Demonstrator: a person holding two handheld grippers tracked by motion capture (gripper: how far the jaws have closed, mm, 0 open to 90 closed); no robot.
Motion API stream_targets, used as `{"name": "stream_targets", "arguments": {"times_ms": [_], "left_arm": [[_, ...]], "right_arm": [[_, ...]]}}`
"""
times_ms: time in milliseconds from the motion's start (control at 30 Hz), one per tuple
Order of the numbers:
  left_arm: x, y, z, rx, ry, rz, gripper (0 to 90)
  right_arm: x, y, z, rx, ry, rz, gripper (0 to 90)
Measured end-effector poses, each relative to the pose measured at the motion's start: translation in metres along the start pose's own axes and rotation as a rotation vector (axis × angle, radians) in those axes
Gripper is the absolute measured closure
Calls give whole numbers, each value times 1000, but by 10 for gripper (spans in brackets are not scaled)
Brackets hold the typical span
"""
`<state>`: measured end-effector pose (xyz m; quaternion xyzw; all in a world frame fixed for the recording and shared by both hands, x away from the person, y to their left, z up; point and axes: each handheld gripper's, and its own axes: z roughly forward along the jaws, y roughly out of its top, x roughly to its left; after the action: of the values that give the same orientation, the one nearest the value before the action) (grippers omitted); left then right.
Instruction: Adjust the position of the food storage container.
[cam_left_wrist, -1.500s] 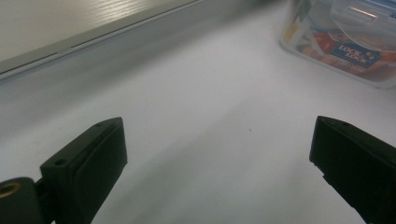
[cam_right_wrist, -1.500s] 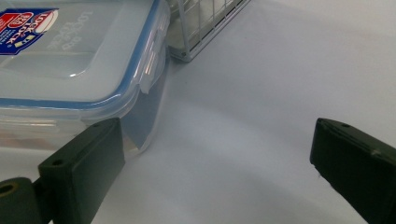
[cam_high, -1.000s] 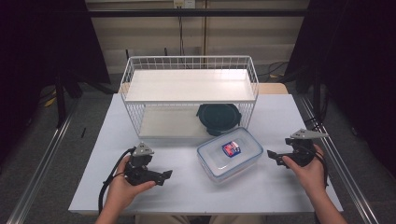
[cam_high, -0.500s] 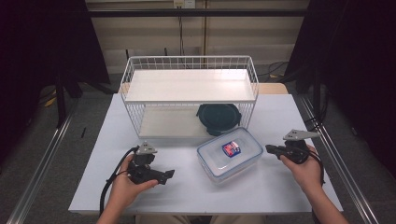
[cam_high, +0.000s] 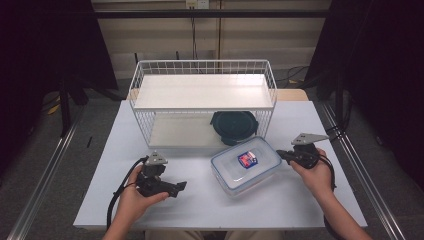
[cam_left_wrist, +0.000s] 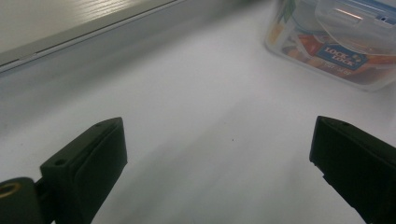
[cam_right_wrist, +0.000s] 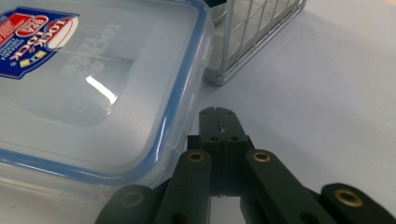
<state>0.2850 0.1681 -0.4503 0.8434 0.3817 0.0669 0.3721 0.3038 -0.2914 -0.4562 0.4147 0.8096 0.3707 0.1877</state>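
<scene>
Right gripper (cam_high: 281, 154) pinched fully together, empty, its tip right at the edge of the plastic box (cam_high: 245, 165) mid-table; left gripper (cam_high: 181, 187) spread wide over bare table (cam_high: 200, 200)

Left gripper view: the left gripper (cam_left_wrist: 219, 154) looks low across the white table (cam_left_wrist: 196, 116), its two black jaws standing wide apart at the lower corners, nothing between them. At top right sits a clear plastic Lock & Lock container (cam_left_wrist: 336, 42), lid on, with a printed label inside. A pale shelf board (cam_left_wrist: 70, 23) crosses the top left.
</scene>
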Motion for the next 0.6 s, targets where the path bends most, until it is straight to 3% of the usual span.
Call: {"name": "stream_targets", "arguments": {"times_ms": [267, 600], "left_arm": [[1, 1, 1, 13, -5, 11, 40], [-1, 3, 1, 12, -13, 7, 40]], "right_arm": [[0, -5, -5, -9, 12, 21, 900], [14, -10, -11, -5, 21, 11, 900]]}}
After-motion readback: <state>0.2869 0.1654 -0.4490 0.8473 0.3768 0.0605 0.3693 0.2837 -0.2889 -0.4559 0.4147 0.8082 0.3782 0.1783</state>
